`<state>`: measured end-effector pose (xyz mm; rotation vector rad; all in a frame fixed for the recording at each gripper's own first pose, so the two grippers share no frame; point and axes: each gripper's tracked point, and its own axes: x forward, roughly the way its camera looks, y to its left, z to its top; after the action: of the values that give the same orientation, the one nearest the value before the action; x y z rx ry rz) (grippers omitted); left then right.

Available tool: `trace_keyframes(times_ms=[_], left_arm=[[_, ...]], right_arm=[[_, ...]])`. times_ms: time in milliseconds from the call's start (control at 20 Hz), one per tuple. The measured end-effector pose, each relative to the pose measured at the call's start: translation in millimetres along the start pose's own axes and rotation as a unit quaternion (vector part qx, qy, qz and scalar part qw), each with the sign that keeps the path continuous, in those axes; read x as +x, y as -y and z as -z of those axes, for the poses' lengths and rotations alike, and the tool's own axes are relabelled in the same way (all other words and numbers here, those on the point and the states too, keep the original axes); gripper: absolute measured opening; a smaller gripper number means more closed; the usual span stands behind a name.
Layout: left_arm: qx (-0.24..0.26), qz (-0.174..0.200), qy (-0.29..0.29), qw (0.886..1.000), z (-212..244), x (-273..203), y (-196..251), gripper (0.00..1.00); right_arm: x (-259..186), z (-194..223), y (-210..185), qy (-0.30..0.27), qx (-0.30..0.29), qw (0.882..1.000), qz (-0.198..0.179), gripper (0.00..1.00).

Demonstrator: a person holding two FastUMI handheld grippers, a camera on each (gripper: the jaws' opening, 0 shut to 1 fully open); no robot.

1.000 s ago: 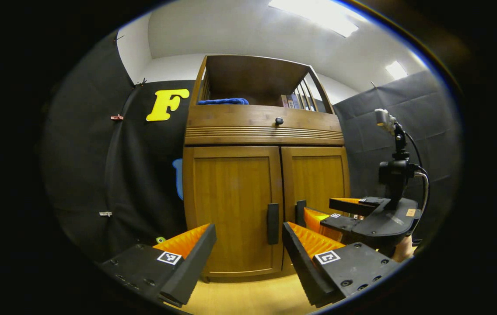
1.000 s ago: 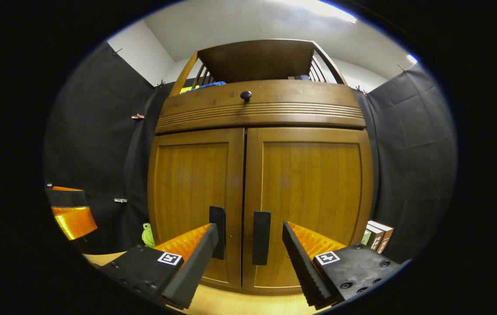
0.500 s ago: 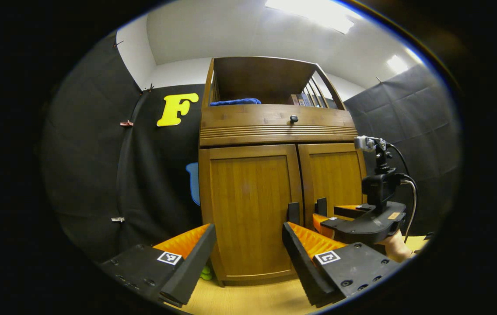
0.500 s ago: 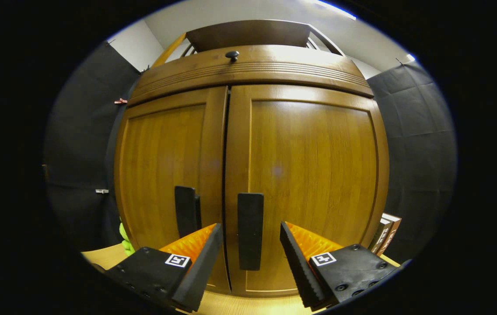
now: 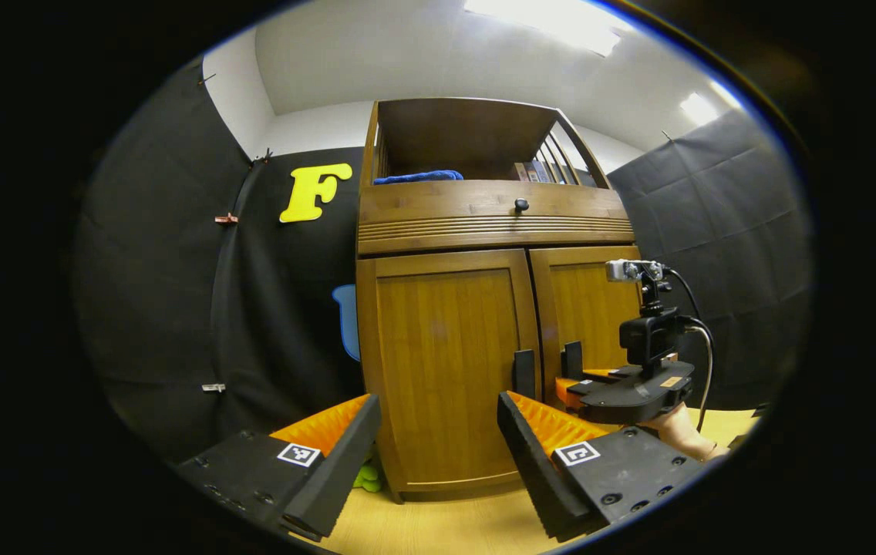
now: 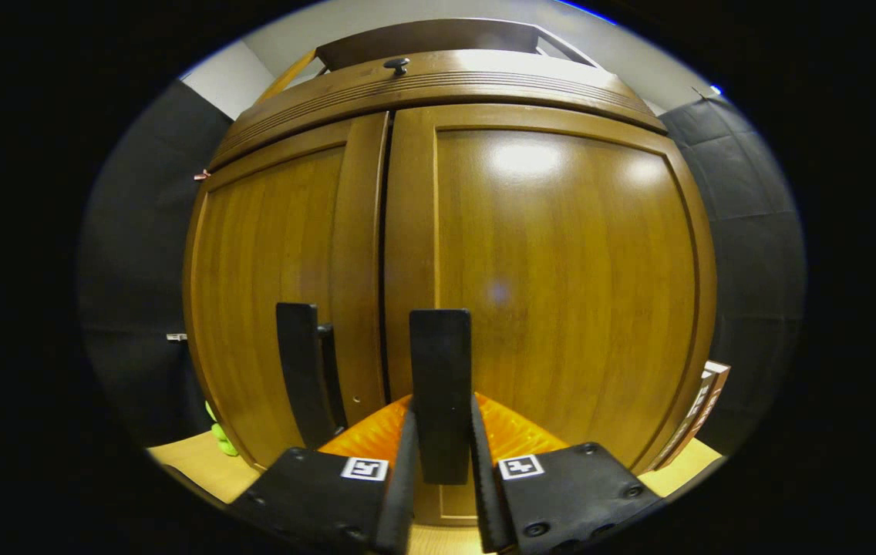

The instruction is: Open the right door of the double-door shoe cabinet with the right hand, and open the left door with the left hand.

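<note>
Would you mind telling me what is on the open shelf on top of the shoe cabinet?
On the shoe cabinet's open shelf, a blue cloth lies at the left and some books stand at the right. The drawer front hides the shelf floor and their lower parts.

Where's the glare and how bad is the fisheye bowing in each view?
Right gripper view: two soft ceiling-light reflections on the right door, top centre and top right; the door frames bow strongly outward. Left gripper view: ceiling panel blown out, no glare on the shoe cabinet, whose edges look nearly straight.
</note>
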<state>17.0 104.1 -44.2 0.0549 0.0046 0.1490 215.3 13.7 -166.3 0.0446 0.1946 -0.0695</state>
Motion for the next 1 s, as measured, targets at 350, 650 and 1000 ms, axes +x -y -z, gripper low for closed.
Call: trace_keyframes(times_ms=[350, 650, 1000], left_arm=[[-0.001, -0.013, -0.005, 1.000, 2, -8, -6, 0.96], [-0.012, -0.019, 0.001, 1.000, -4, -22, -8, 0.95], [-0.016, -0.013, -0.013, 1.000, -3, -33, 2, 0.95]], right_arm=[[4, 2, 0, -0.004, -0.008, 1.000, -0.003, 0.17], [-16, 2, 0, -0.008, -0.001, 1.000, -0.023, 0.17], [-45, -1, 4, -0.015, -0.003, 0.999, -0.037, 0.17]])
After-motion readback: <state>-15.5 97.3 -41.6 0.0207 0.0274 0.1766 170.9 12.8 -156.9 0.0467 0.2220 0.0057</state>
